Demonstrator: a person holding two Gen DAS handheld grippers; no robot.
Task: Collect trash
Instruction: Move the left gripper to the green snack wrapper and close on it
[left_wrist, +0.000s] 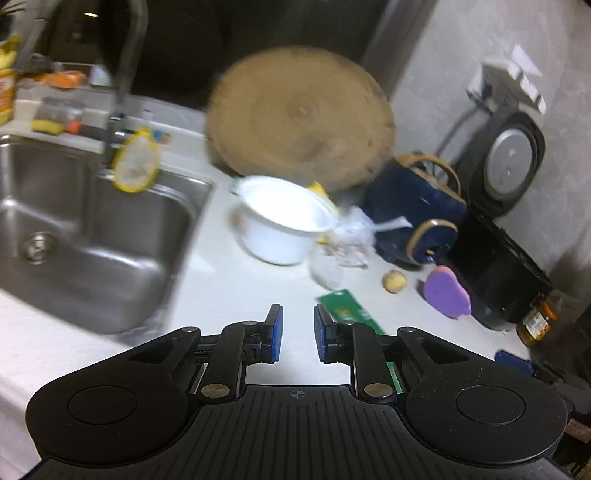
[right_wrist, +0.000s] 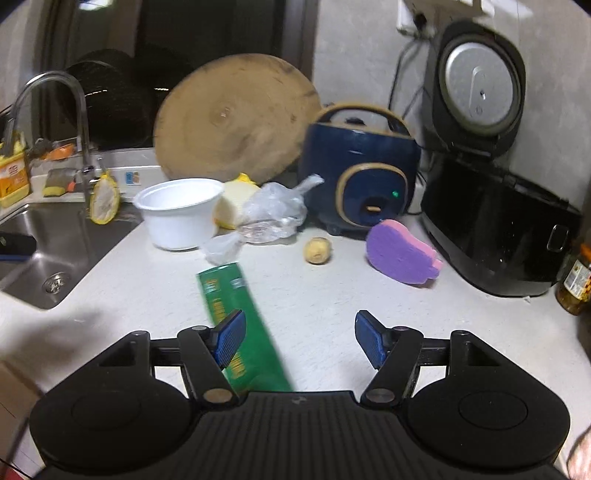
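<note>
Trash scattered on the white countertop (right_wrist: 332, 295), both grippers hanging empty above it.

A long green box (right_wrist: 240, 317) lies flat on the counter in front of the white bowl (right_wrist: 181, 214); crumpled clear plastic bags (right_wrist: 269, 214) sit just beside the bowl, touching it, and a small yellowish lump (right_wrist: 317, 251) rests further out from the bowl, between the bags and a purple sponge (right_wrist: 400, 254). The right gripper (right_wrist: 300, 338) has its jaws wide apart with nothing between them. The left gripper (left_wrist: 298, 334) has its jaws a narrow gap apart, also empty. The sink (left_wrist: 92, 236) lies on the bowl's far side; a round wooden board (right_wrist: 236, 118) leans behind it.
</note>
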